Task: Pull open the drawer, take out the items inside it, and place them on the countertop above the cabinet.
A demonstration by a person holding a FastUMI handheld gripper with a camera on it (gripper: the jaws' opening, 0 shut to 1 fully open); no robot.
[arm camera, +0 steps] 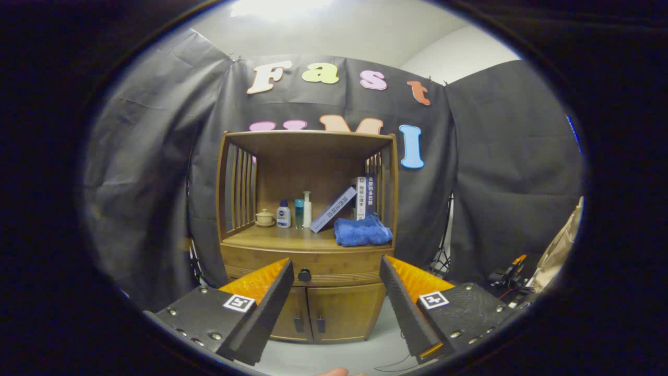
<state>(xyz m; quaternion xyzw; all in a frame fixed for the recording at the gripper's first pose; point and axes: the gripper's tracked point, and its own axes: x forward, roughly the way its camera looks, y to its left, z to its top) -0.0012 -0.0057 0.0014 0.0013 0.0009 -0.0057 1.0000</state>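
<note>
The claw is hanging wide, framing the drawer's knob (drawer unopened) for a pull.

Dim booth, bright glare overhead on ceiling. Cabinet centre sharp, shelf interior shadowed. Strong fisheye bending toward rim. Open gripper fingers close, slightly soft.

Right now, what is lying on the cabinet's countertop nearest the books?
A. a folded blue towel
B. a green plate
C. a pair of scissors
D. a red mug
A: a folded blue towel lies on the countertop just in front of the books, beyond the open fingers of the tool, with the drawer below shut.
</note>
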